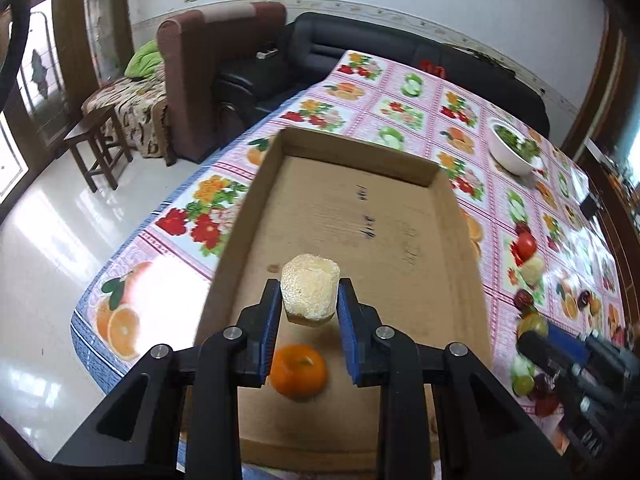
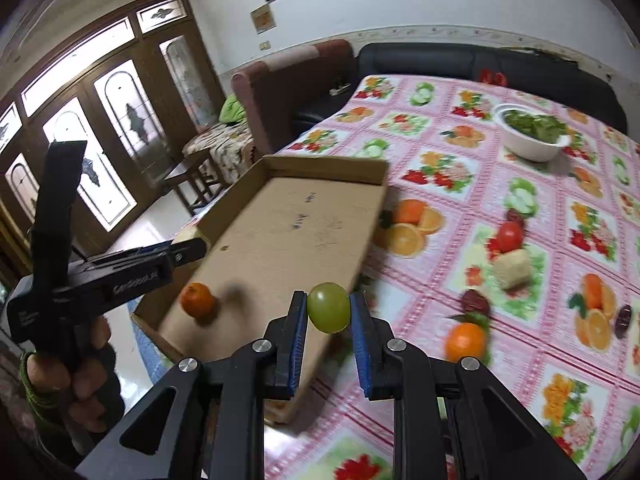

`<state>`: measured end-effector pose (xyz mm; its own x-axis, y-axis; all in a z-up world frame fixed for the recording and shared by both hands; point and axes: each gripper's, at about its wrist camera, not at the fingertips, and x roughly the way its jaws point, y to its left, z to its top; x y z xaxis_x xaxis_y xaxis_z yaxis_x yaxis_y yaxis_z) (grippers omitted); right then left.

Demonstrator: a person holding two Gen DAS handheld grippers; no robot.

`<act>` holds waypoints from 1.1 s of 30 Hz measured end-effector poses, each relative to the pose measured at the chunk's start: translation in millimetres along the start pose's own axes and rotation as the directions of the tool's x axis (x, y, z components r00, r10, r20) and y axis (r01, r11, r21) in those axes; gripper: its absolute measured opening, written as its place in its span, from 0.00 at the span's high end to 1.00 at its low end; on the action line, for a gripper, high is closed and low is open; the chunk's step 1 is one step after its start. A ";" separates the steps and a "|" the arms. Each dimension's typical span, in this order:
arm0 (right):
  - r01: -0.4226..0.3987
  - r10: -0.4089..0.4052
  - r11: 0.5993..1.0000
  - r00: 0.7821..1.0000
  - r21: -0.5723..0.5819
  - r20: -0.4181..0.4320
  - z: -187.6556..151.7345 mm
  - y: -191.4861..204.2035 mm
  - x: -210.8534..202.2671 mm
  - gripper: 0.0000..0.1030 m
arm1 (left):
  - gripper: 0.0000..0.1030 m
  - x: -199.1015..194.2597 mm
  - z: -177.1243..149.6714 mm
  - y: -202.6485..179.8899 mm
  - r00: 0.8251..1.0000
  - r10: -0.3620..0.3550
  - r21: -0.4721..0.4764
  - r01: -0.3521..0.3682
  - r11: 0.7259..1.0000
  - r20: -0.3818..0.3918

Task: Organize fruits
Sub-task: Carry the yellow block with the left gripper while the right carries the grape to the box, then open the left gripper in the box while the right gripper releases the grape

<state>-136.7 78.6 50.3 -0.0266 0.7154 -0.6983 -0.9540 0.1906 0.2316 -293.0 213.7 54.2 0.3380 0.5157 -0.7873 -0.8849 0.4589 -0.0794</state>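
Above the cardboard tray (image 1: 448, 208) at frame centre, the left gripper (image 1: 310, 300) pinches a pale foam-netted fruit (image 1: 310, 292) and the right gripper (image 2: 329, 312) a green grape (image 2: 328, 307), whose smooth roundness could slip the fingers and roll off the surface.

White walls, glossy white floor (image 1: 52, 240), brown armchair (image 1: 208, 72), black sofa (image 2: 480, 60), arched wooden windows (image 2: 100, 120).

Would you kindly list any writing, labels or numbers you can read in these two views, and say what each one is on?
None can be read with certainty.
Dark handwritten marks on the cardboard tray floor: blurred, unreadable.
Embossed lettering on the left gripper body in the right wrist view: too blurred to read.
Small notice on the wall: too small to read.
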 end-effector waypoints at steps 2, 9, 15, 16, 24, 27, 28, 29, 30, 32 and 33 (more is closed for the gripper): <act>-0.025 0.024 1.000 1.000 -0.011 -0.020 0.6 9.1 10.5 0.79 | 0.75 5.1 2.2 4.2 1.000 0.007 -0.009 -0.007 1.000 -0.007; -0.073 0.065 0.995 0.992 -0.069 -0.107 -4.8 39.1 48.8 0.79 | 0.75 27.7 1.3 9.9 0.998 0.031 -0.016 -0.032 0.999 -0.057; -0.050 0.031 0.993 0.985 -0.105 -0.170 -13.0 45.7 71.2 0.79 | 0.75 45.1 -4.9 10.1 0.993 0.036 -0.011 -0.038 0.999 -0.111; -0.048 0.028 0.993 0.983 -0.106 -0.180 -14.0 45.1 73.6 0.79 | 0.75 47.5 -6.3 9.7 0.992 0.034 -0.011 -0.036 0.999 -0.119; -0.028 0.004 0.992 0.982 -0.124 -0.187 -19.3 47.2 74.8 0.76 | 0.75 44.8 -8.1 10.2 0.991 0.048 -0.017 -0.051 0.999 -0.128; -0.029 0.008 0.993 0.985 -0.119 -0.174 -18.3 46.1 67.9 0.68 | 0.70 36.3 -7.3 9.5 0.992 0.052 -0.023 -0.055 0.998 -0.112; -0.026 0.006 0.992 0.986 -0.121 -0.164 -17.1 45.9 64.4 0.66 | 0.66 31.5 -6.8 8.7 0.994 0.054 -0.023 -0.056 0.998 -0.100; -0.023 0.004 0.992 0.988 -0.123 -0.155 -15.6 45.5 61.0 0.65 | 0.65 26.7 -6.1 7.9 0.995 0.055 -0.023 -0.057 0.998 -0.087; -0.021 0.003 0.992 0.990 -0.123 -0.144 -14.4 44.9 56.7 0.64 | 0.62 20.8 -5.6 6.6 0.996 0.057 -0.024 -0.058 0.998 -0.072; -0.023 0.008 0.993 0.992 -0.116 -0.127 -12.2 42.6 48.9 0.64 | 0.61 12.1 -4.4 5.1 0.997 0.056 -0.021 -0.058 0.998 -0.053; -0.026 0.013 0.994 0.993 -0.110 -0.117 -12.0 40.9 42.8 0.64 | 0.61 7.4 -4.2 3.0 0.997 0.056 -0.018 -0.057 0.998 -0.043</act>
<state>-180.4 108.9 21.8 -0.0734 0.6345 -0.7694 -0.9801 0.0969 0.1734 -294.5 215.8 45.5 0.2734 0.5091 -0.8162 -0.9084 0.4157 -0.0450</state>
